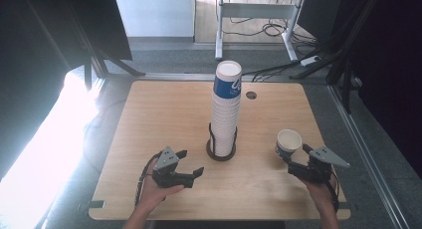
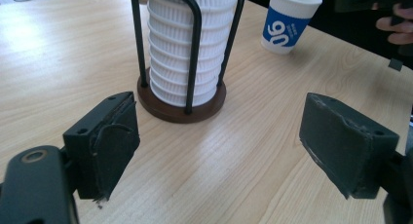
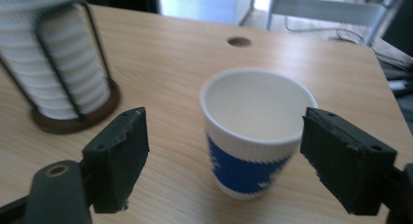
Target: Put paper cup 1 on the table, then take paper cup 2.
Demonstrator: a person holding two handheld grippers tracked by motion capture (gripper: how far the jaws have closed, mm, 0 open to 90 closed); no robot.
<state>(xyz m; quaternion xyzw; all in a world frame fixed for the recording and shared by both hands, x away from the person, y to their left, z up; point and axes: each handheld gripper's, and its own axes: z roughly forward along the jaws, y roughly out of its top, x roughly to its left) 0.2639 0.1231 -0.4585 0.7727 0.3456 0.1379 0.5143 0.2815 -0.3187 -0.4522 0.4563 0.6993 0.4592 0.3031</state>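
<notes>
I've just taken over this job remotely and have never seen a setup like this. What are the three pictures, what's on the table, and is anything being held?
No robot here: a person holds a two-jaw claw in each hand. The high view looks down on the wooden table. The other two pictures come from cameras riding on each claw, looking along its black jaws.

In the middle stands a tall stack of paper cups in a wire holder. A single blue-and-white cup stands upright on the table to the right.

The left claw is open over bare wood. The right claw is open too, its jaws either side of the single cup, not touching it. Nothing is held.
</notes>
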